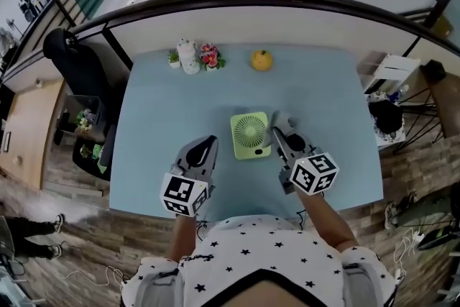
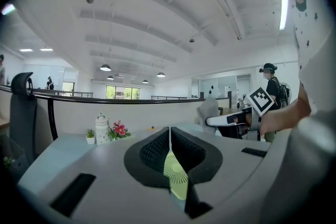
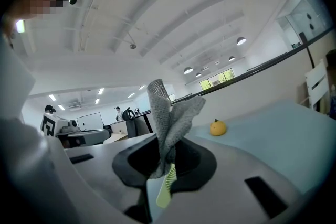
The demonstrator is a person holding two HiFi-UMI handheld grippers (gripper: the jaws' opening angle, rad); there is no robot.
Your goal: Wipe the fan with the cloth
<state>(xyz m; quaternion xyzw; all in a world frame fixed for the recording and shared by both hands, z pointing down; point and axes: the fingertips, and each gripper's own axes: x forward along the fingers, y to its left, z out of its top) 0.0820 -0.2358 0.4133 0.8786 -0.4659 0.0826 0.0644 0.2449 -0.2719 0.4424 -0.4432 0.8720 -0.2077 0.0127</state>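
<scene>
A small green fan (image 1: 251,134) lies flat on the light blue table (image 1: 165,118), grille up. My right gripper (image 1: 279,134) is just right of the fan, shut on a grey cloth (image 1: 282,119) that sticks up from its jaws. The right gripper view shows the cloth (image 3: 168,113) pinched and standing upright, with the fan (image 3: 165,187) showing below it. My left gripper (image 1: 208,144) hovers just left of the fan, jaws closed with nothing in them. In the left gripper view the fan (image 2: 176,176) shows through the narrow slit, and the cloth (image 2: 209,110) appears at right.
At the table's far edge stand a white jar (image 1: 189,56), a tiny potted plant (image 1: 173,57), pink flowers (image 1: 210,57) and a yellow-orange fruit (image 1: 261,60). A black chair (image 1: 79,68) is off the left side. A dark railing (image 1: 287,0) runs behind the table.
</scene>
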